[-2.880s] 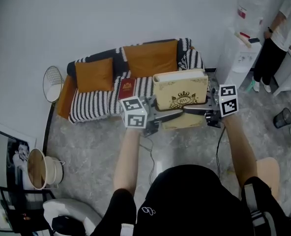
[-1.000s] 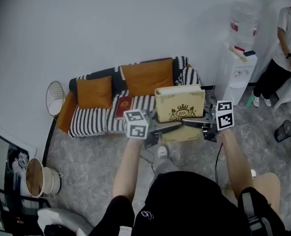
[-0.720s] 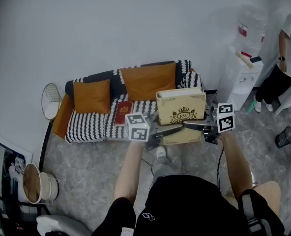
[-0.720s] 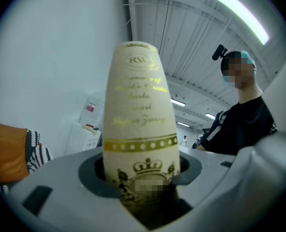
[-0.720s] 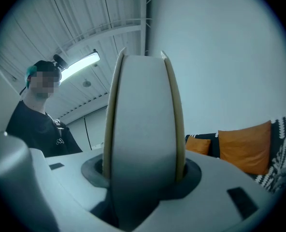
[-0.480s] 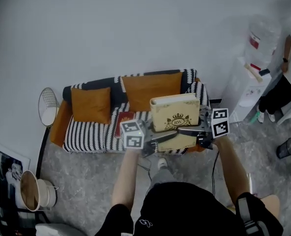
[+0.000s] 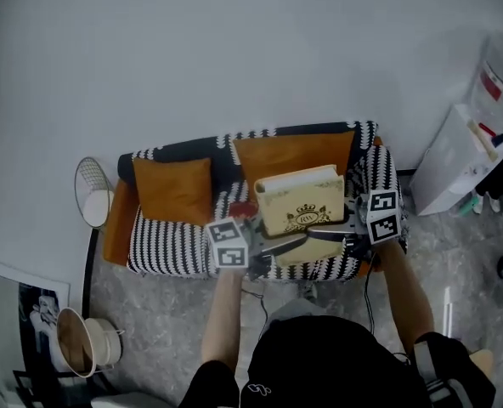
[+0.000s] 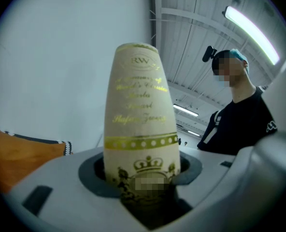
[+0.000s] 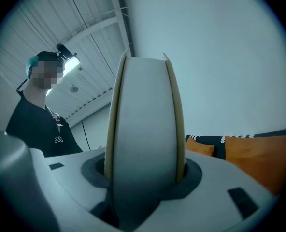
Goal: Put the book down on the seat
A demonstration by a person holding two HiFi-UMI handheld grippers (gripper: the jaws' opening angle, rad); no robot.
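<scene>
Book [image 7: 301, 202], a thick cream hardback with a gilt crown and lettering, stands upright in the air above the sofa seat [image 7: 171, 246]; the left gripper [image 7: 279, 246] pinches its rounded spine and the right gripper [image 7: 332, 229] clamps its pale page edge. From the left come a round wire basket [image 7: 93, 192] on the floor, a soft orange cushion [image 7: 175, 189] on the black-and-white striped cover, a small red thing [image 7: 240, 210] half hidden behind the book, a wider orange cushion [image 7: 294, 153], and a white water dispenser [image 7: 464, 155].

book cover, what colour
Cream with a gold crest; the book shows best in the head view.
</scene>
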